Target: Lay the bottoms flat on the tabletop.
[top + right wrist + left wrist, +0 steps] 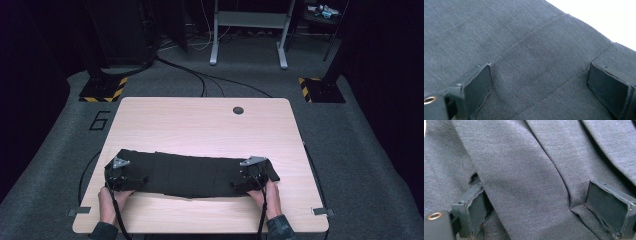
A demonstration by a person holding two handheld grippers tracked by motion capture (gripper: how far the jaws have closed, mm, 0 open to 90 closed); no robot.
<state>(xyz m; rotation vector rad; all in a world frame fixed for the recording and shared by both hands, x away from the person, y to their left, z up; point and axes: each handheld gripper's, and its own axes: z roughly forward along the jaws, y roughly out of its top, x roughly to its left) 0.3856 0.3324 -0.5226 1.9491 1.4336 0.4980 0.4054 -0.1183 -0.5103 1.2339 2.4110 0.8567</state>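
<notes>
Both tools spread, pressing dark cloth.

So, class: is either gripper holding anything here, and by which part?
Nothing is gripped. Both the left gripper and right gripper stand open, jaws pressed down on the dark cloth, one near each end.
</notes>
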